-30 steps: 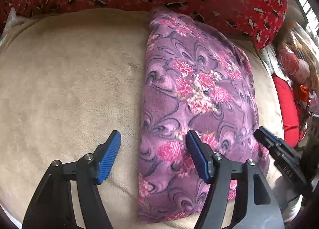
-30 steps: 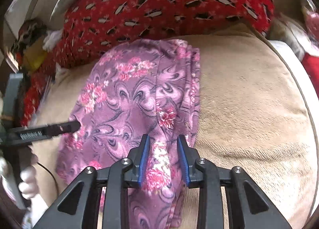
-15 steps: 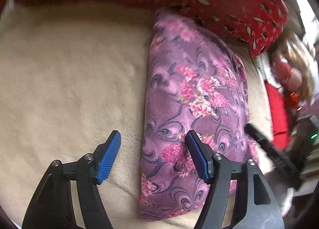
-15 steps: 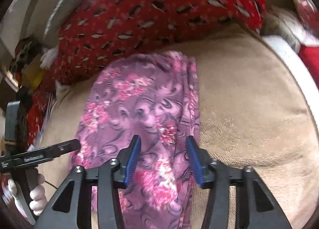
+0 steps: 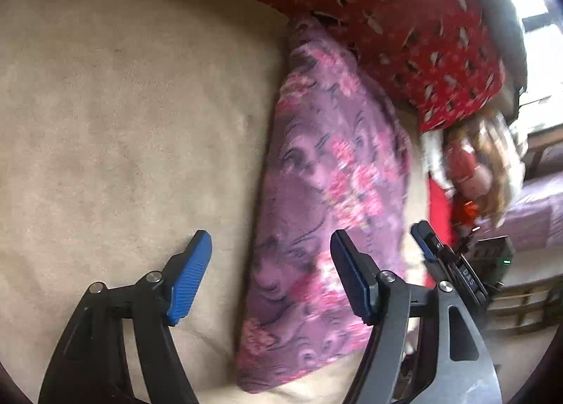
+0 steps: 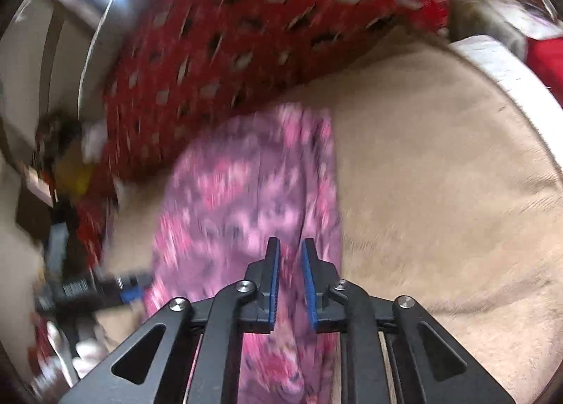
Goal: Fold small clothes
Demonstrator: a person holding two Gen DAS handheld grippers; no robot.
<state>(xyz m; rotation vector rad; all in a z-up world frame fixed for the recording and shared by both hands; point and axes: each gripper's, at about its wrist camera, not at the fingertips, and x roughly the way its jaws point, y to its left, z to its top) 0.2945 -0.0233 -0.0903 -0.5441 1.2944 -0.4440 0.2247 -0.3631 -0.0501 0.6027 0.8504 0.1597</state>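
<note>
I judge the lengthwise fold done: the purple garment [image 5: 327, 214] lies as a long strip on the tan blanket [image 5: 123, 122], its far end against the red pillow [image 5: 404, 17]. Next I need a grip on the near end to bring it over toward the pillow. My left gripper [image 5: 271, 273] hovers wide open, straddling the strip's left edge. My right gripper [image 6: 290, 281] is low over the near end, jaws nearly together; blur hides whether cloth is pinched.
</note>
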